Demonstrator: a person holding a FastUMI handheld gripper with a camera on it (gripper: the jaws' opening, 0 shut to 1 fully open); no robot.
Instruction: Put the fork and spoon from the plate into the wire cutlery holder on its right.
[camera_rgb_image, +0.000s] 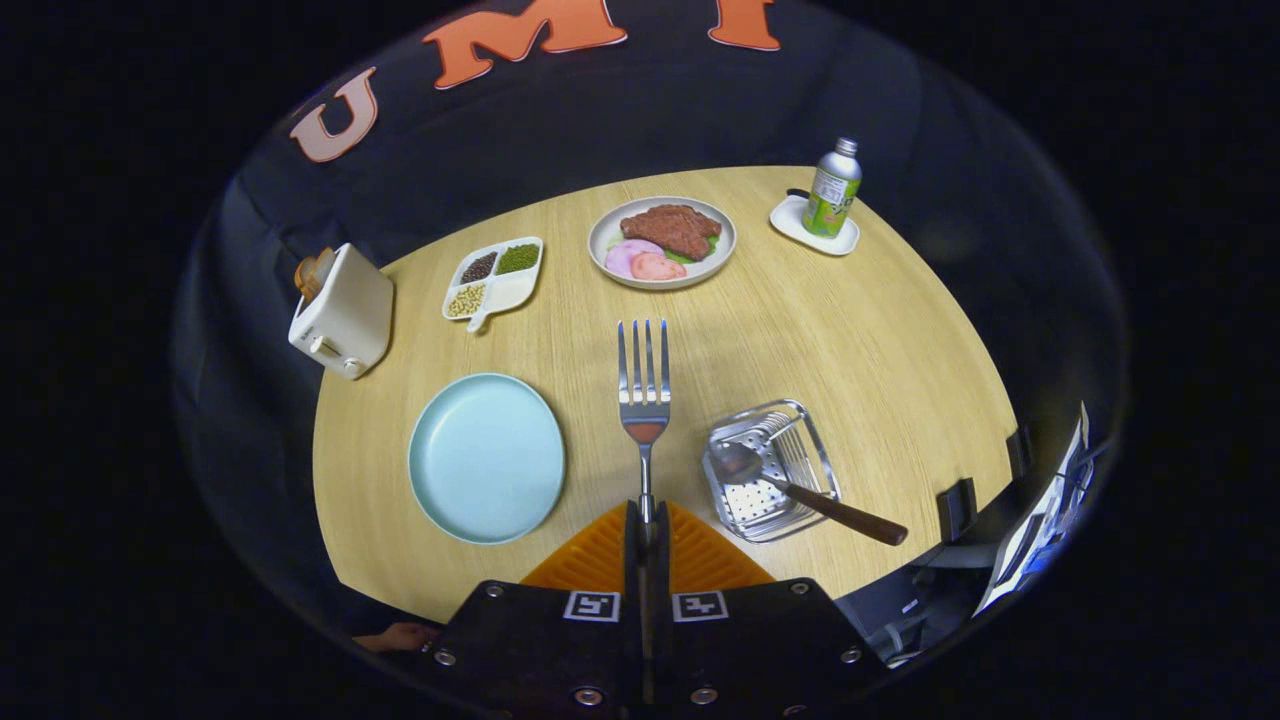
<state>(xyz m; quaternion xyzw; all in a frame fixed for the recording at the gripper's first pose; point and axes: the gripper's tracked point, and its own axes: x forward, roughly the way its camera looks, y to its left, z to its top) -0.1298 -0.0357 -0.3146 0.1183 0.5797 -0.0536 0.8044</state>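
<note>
— How is the gripper (647, 520) seen?

— Its fingers are pressed together on the handle of the silver metal fork (643, 400), which is held out ahead of them, tines pointed away, above the round pale wooden table (880, 340).

— And the spoon?

— The metal spoon with the dark brown wooden handle (800, 487) is already laid in the silver wire cutlery holder (768, 470), its handle sticking out over the holder's rim.

— Where is the plate?

— The round light blue plate (487, 457) is found left of the fork, bare; the holder is set on the fork's right.
</note>
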